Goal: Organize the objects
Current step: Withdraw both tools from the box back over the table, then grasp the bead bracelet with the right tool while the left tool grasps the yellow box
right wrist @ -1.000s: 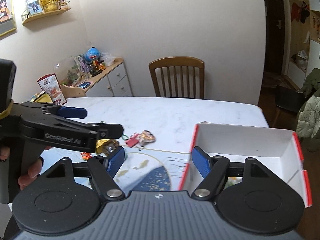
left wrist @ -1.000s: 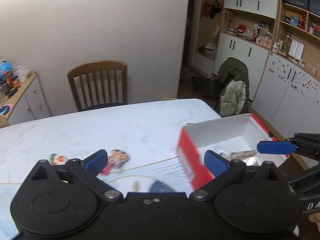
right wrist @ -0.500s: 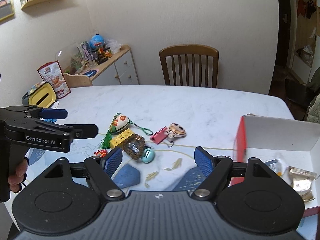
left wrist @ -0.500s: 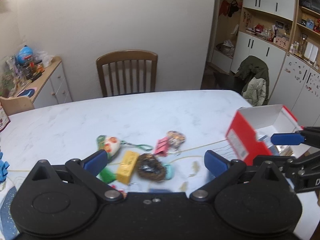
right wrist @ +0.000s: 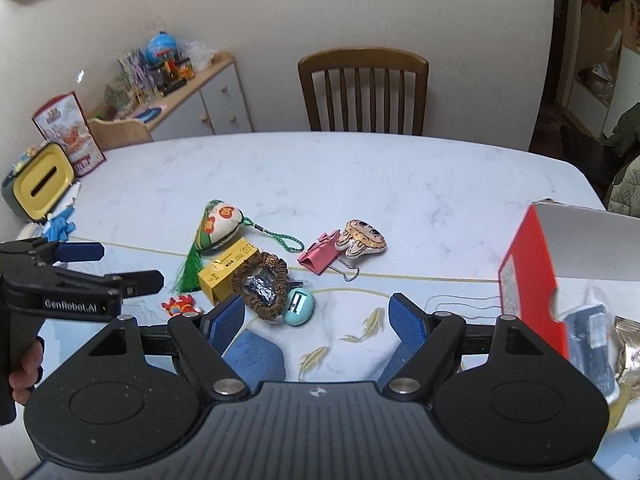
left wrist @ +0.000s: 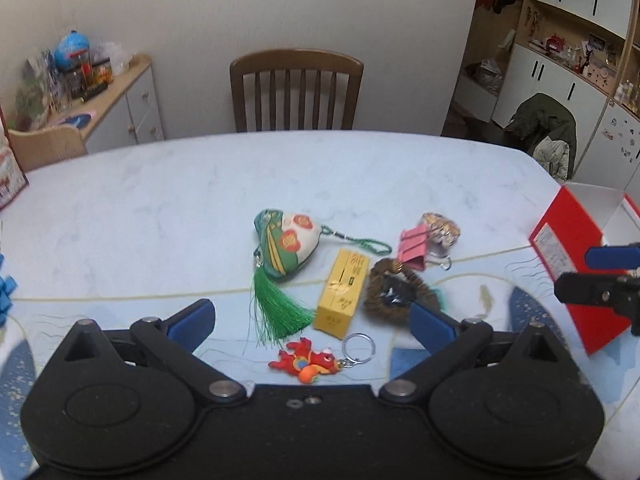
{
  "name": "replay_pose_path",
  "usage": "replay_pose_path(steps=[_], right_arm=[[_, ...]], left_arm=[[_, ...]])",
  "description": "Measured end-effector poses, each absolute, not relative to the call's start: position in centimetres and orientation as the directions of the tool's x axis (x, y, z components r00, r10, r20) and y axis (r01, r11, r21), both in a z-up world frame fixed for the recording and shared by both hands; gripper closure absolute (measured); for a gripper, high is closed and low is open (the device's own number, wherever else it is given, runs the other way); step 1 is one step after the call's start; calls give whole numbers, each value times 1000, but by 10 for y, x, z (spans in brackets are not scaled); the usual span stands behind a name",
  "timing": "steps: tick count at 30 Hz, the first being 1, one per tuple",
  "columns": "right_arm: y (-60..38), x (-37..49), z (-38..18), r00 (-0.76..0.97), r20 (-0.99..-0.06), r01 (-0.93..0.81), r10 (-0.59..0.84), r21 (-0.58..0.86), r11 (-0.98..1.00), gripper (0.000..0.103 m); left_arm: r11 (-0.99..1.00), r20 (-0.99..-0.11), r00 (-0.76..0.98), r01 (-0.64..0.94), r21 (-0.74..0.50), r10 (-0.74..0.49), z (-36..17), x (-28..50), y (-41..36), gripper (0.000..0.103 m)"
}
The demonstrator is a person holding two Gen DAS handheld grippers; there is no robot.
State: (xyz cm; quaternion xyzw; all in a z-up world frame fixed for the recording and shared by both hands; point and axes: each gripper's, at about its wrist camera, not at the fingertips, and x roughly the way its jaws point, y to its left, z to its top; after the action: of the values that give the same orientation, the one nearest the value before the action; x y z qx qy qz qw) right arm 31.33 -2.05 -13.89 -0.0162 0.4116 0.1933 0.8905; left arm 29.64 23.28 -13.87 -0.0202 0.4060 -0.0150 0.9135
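Reading the pile: we took the yellow box (left wrist: pixel 342 294) as the likeliest next pick, a judgement only; it lay on the counter (left wrist: pixel 160 200) among the trinkets.
Long axis: it ran away from us, tilted slightly right, so we judged the jaws would span its short width.
Neighbours: green tassel sachet (left wrist: pixel 286 246) just left, brown beaded ring (left wrist: pixel 394 294) just right, red charm (left wrist: pixel 306 360) nearer us.
Left gripper (left wrist: pixel 312 322): jaws spread wide, empty, box directly ahead, nearer.
Right gripper (right wrist: pixel 316 320): jaws spread, empty, box ahead-left.
Red carton (right wrist: pixel 528 280): well apart, right.
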Motion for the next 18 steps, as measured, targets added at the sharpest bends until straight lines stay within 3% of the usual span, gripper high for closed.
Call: replay_pose_path(steps=[18], right_arm=[[30, 371, -196, 485, -830, -352, 274, 101, 931, 27]], left_arm=[[996, -733, 680, 78, 49, -17, -193, 325, 232, 5]])
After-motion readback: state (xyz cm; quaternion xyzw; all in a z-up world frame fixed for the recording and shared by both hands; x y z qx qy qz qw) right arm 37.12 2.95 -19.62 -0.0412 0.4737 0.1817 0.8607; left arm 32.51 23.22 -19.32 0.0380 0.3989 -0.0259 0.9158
